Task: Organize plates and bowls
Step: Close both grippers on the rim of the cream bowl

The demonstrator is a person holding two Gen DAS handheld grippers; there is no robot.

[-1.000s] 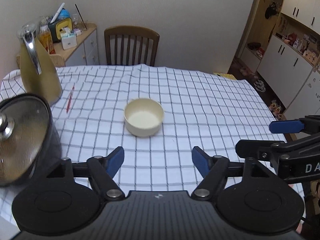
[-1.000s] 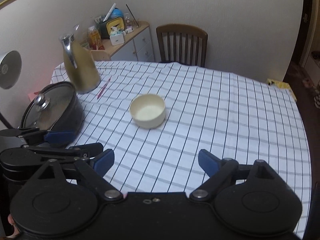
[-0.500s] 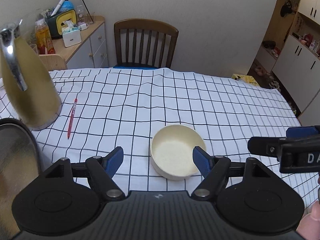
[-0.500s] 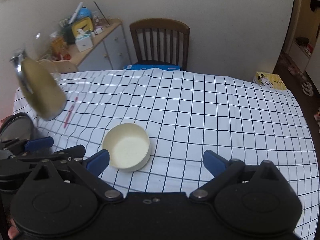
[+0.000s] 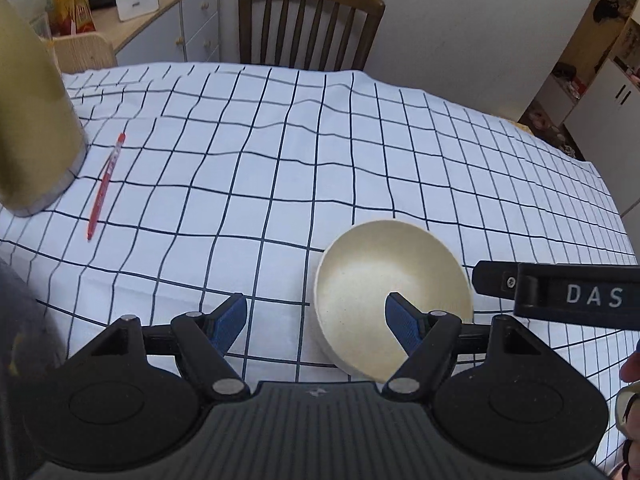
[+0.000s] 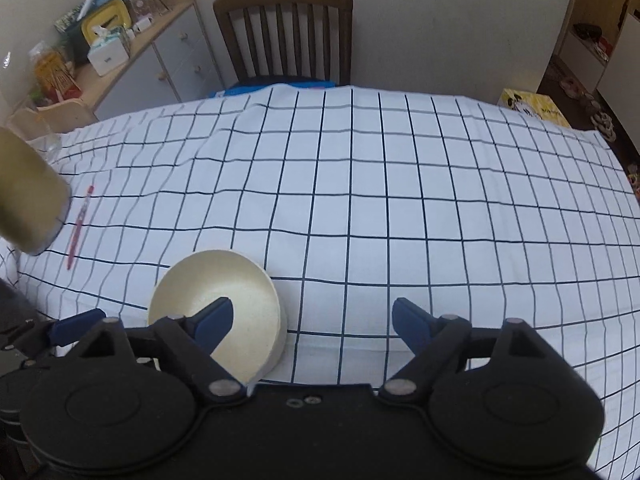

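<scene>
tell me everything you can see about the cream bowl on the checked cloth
The bowl is round, plain cream with a faintly speckled matte inside, and it looks like ceramic or melamine. It is empty, stands upright on the white checked tablecloth near the table's near edge, well clear of the red pen and the gold jug. The left gripper and the right gripper flank it, each with one blue fingertip over its rim; both stand open and neither pad visibly presses it.
</scene>
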